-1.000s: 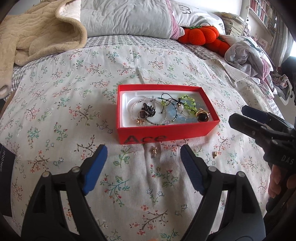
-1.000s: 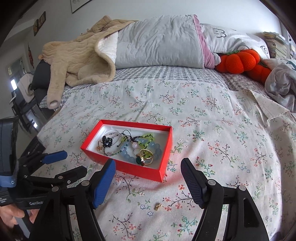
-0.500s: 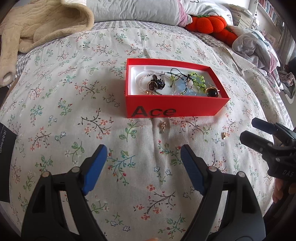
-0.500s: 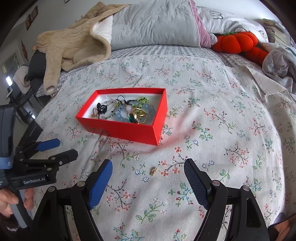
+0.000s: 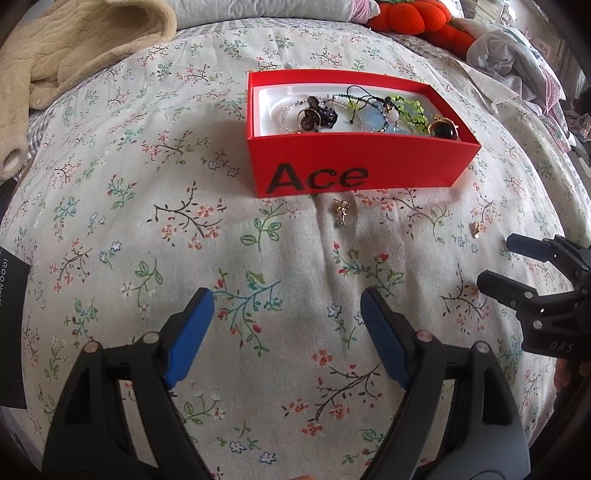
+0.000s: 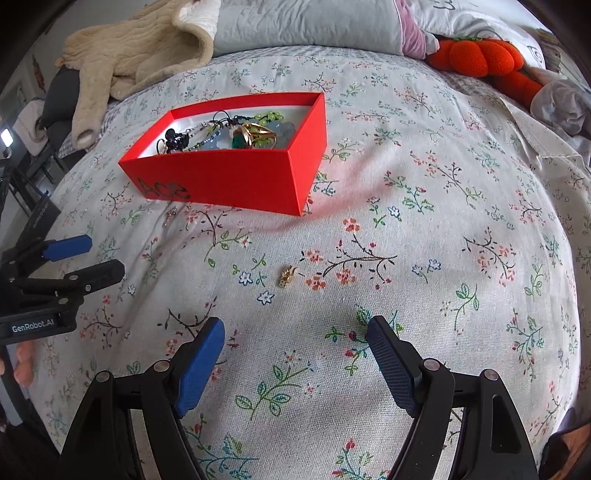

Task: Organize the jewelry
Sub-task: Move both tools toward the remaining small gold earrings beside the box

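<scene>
I have the red box [image 5: 354, 173] as my landmark: it sits open on the floral bedspread [image 5: 155, 206], "Ace" printed on its near wall, and inside it I see a tangle of jewelry [image 5: 369, 112], with beaded bracelets, a green beaded strand, a dark charm and a gold ring with a dark stone. Two loose pieces lie on the bedspread outside the box. A small gold charm [image 5: 341, 212] lies just in front of the box's near wall, close to the lettering. A second gold piece [image 6: 287, 276] lies farther out from the box's near right corner, apart from the box. My left gripper [image 5: 286, 314] hovers over the bedspread in front of the box, its blue-padded fingers [image 5: 190, 332] spread wide with nothing between them but cloth; the charm lies ahead of it, between it and the box. My right gripper [image 6: 295, 343] hangs over the bedspread off the box's right corner, fingers equally wide and empty, the second gold piece just ahead of them. Behind the box I can see a beige fleece garment [image 6: 136, 55], a grey pillow [image 6: 306, 26] and orange plush pumpkins [image 6: 476, 55].
</scene>
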`<state>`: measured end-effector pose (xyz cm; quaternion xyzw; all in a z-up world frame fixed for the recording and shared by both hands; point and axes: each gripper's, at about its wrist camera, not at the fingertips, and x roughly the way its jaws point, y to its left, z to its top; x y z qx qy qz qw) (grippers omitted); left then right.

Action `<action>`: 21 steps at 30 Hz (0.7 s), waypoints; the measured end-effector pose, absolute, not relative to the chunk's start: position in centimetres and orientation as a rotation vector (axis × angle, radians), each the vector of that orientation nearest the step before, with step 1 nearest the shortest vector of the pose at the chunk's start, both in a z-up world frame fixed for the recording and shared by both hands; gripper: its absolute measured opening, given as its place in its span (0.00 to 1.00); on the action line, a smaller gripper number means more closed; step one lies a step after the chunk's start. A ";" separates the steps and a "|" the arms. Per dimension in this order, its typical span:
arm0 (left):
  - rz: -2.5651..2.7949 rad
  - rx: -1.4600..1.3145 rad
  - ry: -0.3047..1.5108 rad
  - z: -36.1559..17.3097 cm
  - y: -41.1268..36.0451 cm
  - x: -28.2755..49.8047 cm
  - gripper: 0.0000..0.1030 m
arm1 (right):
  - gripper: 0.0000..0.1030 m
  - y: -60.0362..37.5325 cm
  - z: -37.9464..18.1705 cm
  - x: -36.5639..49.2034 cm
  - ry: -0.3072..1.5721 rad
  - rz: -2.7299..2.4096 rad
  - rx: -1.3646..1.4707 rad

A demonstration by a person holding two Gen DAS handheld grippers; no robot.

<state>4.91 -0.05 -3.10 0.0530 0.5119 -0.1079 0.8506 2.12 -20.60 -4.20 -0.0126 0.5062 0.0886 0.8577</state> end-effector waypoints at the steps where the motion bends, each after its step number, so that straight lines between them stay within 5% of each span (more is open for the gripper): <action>1: -0.226 0.115 1.082 -3.2 -0.1 5.0 0.79 | 0.79 -20.6 -4.3 2.2 1.062 0.184 -0.028; 11: -0.248 0.115 1.095 -3.5 -0.6 5.5 0.79 | 0.77 -20.4 -4.5 3.5 1.033 0.176 -0.013; 21: -0.254 0.107 1.093 -3.4 -0.6 5.7 0.79 | 0.50 -20.4 -4.3 4.1 1.008 0.164 -0.023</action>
